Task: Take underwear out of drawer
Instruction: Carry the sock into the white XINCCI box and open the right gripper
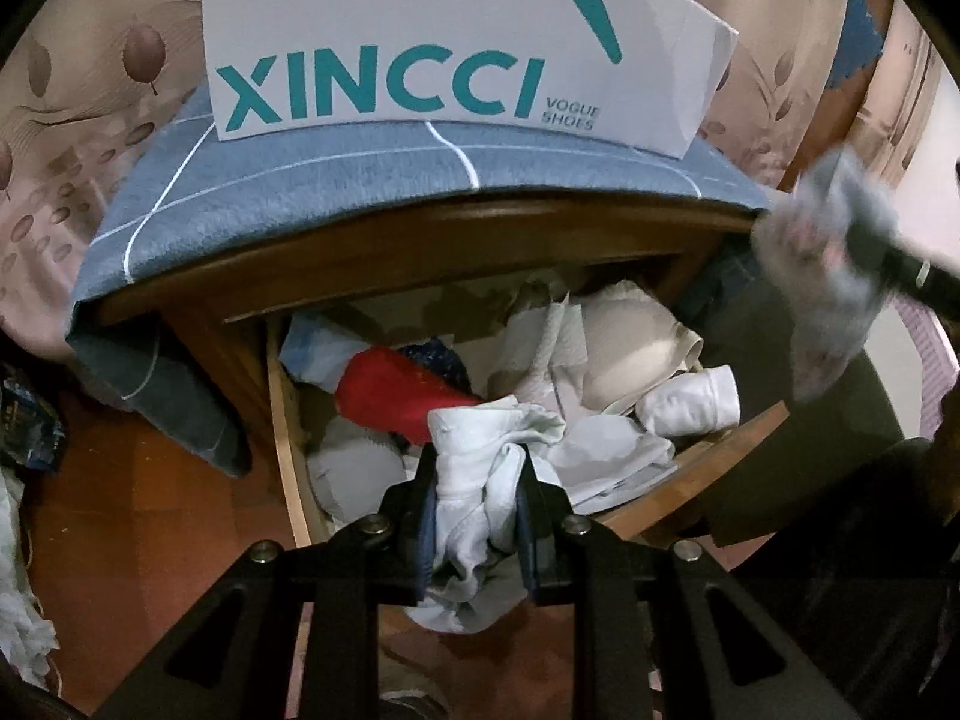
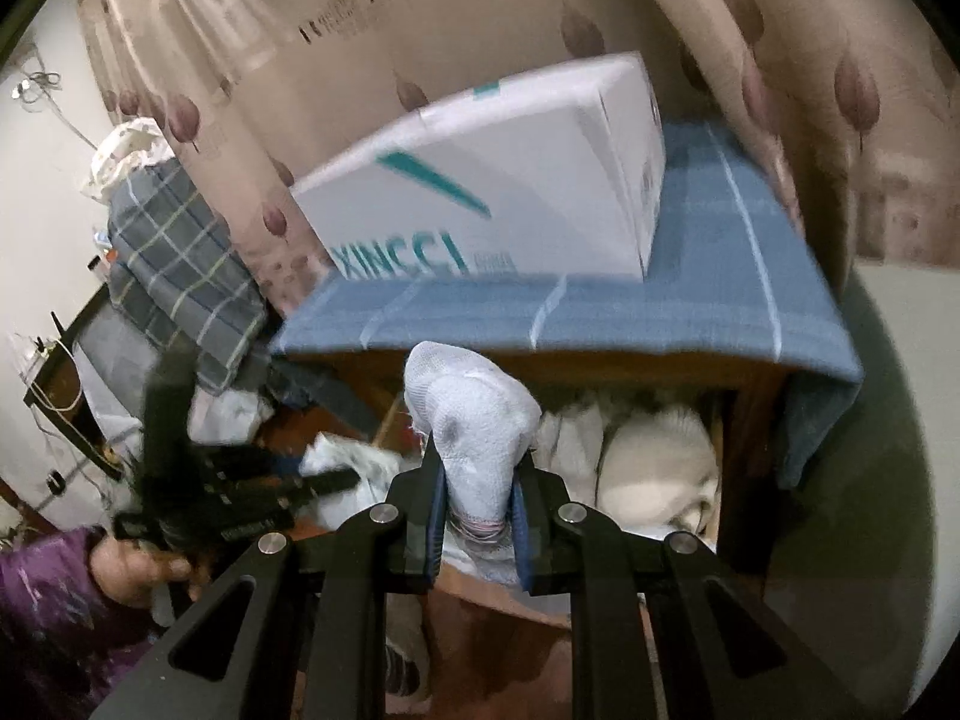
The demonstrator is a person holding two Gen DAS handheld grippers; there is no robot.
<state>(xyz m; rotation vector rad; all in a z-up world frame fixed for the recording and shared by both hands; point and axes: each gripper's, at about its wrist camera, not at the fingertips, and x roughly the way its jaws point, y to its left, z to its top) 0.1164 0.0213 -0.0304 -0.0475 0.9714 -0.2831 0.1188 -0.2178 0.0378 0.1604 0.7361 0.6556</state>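
Note:
The wooden drawer (image 1: 287,420) stands pulled out, full of crumpled white underwear, with a red piece (image 1: 390,396) among it. My left gripper (image 1: 478,462) is shut on a white underwear piece (image 1: 480,432), lifted above the drawer's front part. My right gripper (image 2: 480,450) is shut on a pale white-blue knitted garment (image 2: 474,408), held up in front of the drawer opening (image 2: 660,438). In the left wrist view that gripper (image 1: 864,246) shows blurred at the upper right with its garment (image 1: 822,312). In the right wrist view the left gripper (image 2: 336,483) is at the left, in a person's hand (image 2: 132,570).
A white XINCCI shoe box (image 1: 456,42) stands on the blue checked cloth (image 1: 300,186) that covers the cabinet top. Patterned curtains (image 2: 360,30) hang behind. A plaid bundle (image 2: 180,264) and more cloth lie to the left. Below is the reddish floor (image 1: 150,510).

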